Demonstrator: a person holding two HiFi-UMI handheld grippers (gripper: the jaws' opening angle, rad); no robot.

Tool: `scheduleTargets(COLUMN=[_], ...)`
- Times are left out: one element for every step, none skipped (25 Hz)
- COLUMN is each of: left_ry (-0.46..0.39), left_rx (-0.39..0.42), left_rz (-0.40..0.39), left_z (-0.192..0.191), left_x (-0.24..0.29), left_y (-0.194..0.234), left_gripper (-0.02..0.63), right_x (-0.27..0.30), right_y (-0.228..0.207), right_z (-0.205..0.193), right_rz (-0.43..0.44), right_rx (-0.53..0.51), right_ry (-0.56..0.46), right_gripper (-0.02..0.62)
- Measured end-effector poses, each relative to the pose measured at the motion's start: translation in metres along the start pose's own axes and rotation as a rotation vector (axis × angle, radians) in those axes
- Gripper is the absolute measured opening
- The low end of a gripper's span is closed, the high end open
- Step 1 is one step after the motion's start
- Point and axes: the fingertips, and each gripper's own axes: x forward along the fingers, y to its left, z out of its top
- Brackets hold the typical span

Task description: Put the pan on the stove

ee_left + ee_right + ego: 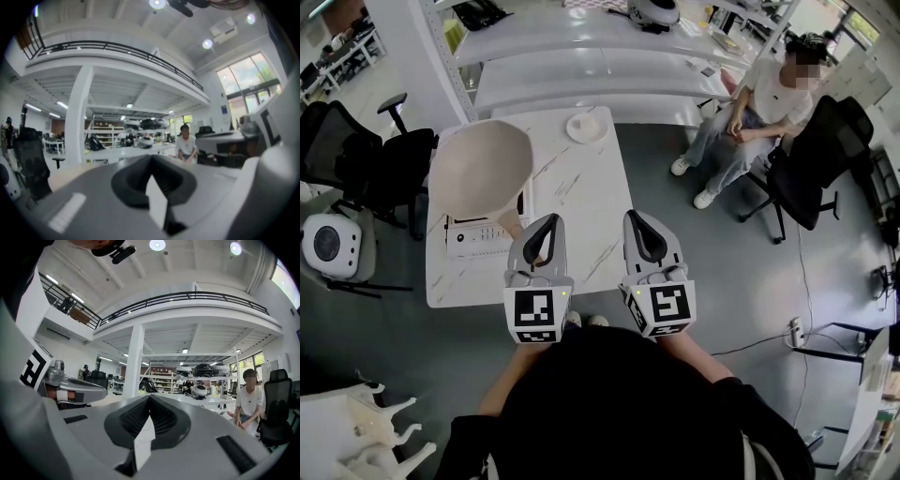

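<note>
Wide cream pan (480,167) on stove (473,242) at table's (581,197) left edge, handle nearward, left gripper (546,223) and right gripper (641,221) clenched empty, tabletop open rightward.

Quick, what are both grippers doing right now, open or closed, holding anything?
Left gripper: closed, nothing between its fingers.
Right gripper: closed, nothing between its fingers.

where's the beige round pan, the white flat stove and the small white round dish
beige round pan (478,167), head view, middle of its inside
white flat stove (473,242), head view, its front control strip
small white round dish (584,127), head view, its centre
</note>
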Motion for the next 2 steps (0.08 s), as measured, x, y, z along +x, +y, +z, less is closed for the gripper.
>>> scheduleTargets(left_ry=[0.001, 0.003], left_rx=[-0.002, -0.004], left_rz=[-0.001, -0.002], left_z=[-0.0009, -0.0018], left_x=[-0.0004, -0.0008], left_y=[0.0009, 0.0017], left_gripper=[0.008, 0.008], right_x=[0.0002, 0.0003], right_y=[0.0011, 0.0022], right_z=[0.0000, -0.0001], right_rz=[0.000, 0.000], right_rx=[-0.002, -0.004], right_ry=[0.000, 0.000], right_gripper=[0.021, 0.021])
